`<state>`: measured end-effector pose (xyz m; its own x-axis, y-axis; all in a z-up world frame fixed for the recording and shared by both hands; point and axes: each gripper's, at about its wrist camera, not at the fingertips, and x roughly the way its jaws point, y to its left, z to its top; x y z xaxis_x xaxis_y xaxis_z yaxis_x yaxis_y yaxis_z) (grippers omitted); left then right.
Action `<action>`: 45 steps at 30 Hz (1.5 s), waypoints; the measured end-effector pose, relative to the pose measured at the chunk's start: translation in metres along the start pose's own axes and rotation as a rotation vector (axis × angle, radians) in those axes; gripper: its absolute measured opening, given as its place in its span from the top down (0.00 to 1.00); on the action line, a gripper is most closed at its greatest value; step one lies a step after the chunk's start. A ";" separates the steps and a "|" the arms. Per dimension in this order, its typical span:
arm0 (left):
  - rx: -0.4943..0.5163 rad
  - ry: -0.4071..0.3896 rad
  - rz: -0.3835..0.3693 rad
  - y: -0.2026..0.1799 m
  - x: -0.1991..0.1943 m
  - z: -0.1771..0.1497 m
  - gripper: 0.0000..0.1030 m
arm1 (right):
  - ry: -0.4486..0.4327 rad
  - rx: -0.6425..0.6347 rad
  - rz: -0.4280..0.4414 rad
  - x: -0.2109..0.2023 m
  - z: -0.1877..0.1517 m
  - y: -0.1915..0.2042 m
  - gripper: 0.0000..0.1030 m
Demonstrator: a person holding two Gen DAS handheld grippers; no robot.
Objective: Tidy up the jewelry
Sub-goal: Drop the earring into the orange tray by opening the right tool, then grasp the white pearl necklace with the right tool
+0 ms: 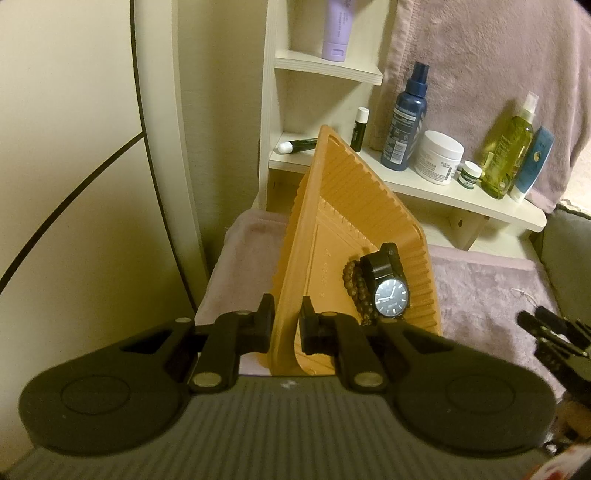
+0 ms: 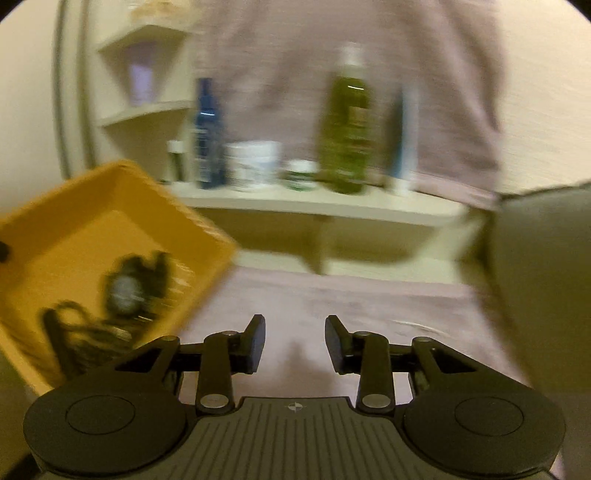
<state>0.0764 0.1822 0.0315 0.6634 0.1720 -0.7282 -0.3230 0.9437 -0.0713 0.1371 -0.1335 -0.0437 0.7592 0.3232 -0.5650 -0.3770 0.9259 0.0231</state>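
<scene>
The left hand-held gripper (image 1: 286,328) is clenched on the near rim of an orange tray (image 1: 332,206), holding it steeply tilted, its far end raised toward the white shelf (image 1: 424,184) behind. Inside the tray, low against its ribbed right wall, lie a black watch (image 1: 389,291) with a dark dial and, touching its left side, a brown bead bracelet (image 1: 358,291).

The right hand-held gripper (image 2: 294,343) is released, its jaws apart with nothing between them, above a mauve fuzzy cloth (image 2: 332,295). In the left wrist view its fingertips show at the right edge, well apart from the tray. Just beyond them a thin chain (image 1: 524,295) lies on the cloth. The right wrist view is blurred; there the tray sits at the left, with the watch and dark strands inside, which cannot be told apart clearly.

On the shelf stand a blue spray bottle (image 1: 406,122), a white jar (image 1: 439,157), a small green-labelled pot (image 1: 469,174), a green oil bottle (image 1: 511,151) and a blue tube (image 1: 533,162). A lip balm stick (image 1: 360,129) stands farther left, beside a tube lying flat (image 1: 299,145). A lilac tube (image 1: 338,29) stands on the shelf above. A mauve blanket (image 1: 498,55) hangs behind the bottles.
</scene>
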 end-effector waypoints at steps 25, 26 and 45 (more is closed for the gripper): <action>0.009 0.002 0.006 0.000 -0.001 0.000 0.89 | 0.132 0.080 -0.159 0.016 -0.035 -0.081 0.76; 0.008 0.003 0.006 0.000 -0.001 0.000 0.89 | 0.131 0.087 -0.158 0.017 -0.035 -0.082 0.77; 0.008 0.001 0.006 0.000 0.000 0.000 0.89 | 0.074 0.122 -0.119 0.002 -0.021 -0.073 0.98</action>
<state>0.0759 0.1821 0.0317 0.6606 0.1769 -0.7296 -0.3213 0.9450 -0.0618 0.1555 -0.2047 -0.0641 0.7519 0.1985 -0.6287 -0.2158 0.9752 0.0498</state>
